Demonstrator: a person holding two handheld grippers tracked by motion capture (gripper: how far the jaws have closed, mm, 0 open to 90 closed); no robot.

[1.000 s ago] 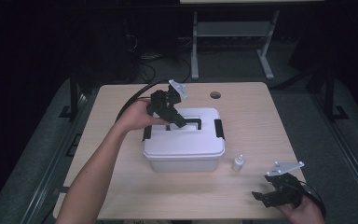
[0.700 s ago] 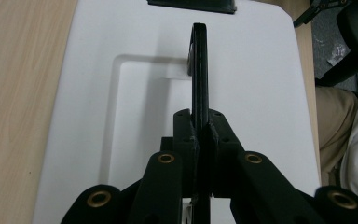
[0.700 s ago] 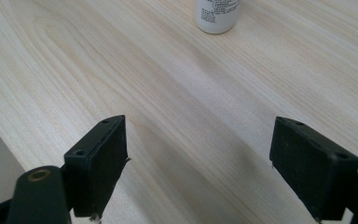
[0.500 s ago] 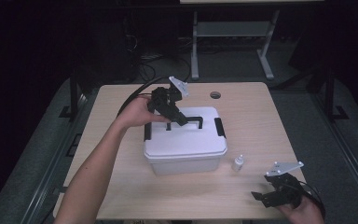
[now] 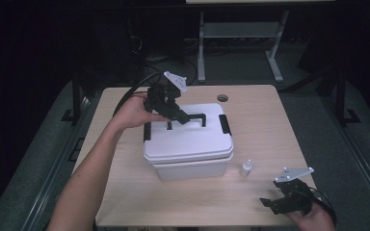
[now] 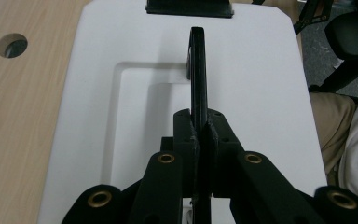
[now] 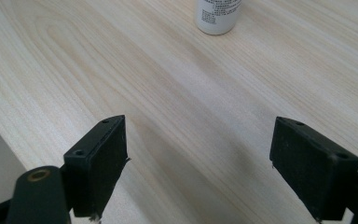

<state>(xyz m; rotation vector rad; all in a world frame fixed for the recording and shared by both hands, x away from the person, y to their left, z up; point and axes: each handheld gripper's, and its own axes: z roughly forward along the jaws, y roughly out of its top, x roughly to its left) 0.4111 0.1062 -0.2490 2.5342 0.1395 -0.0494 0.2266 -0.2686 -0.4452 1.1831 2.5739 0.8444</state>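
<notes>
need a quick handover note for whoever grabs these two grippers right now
Left gripper: shut on the black handle of the white box, which sits mid-table.
Right gripper: open, holding nothing, low over the near right corner of the table.
Small white bottle: upright on the table, just right of the box, ahead of the right gripper.
Done: handle raised and gripped.
Left: probably lift or open the box by the handle; bottle untouched.
</notes>
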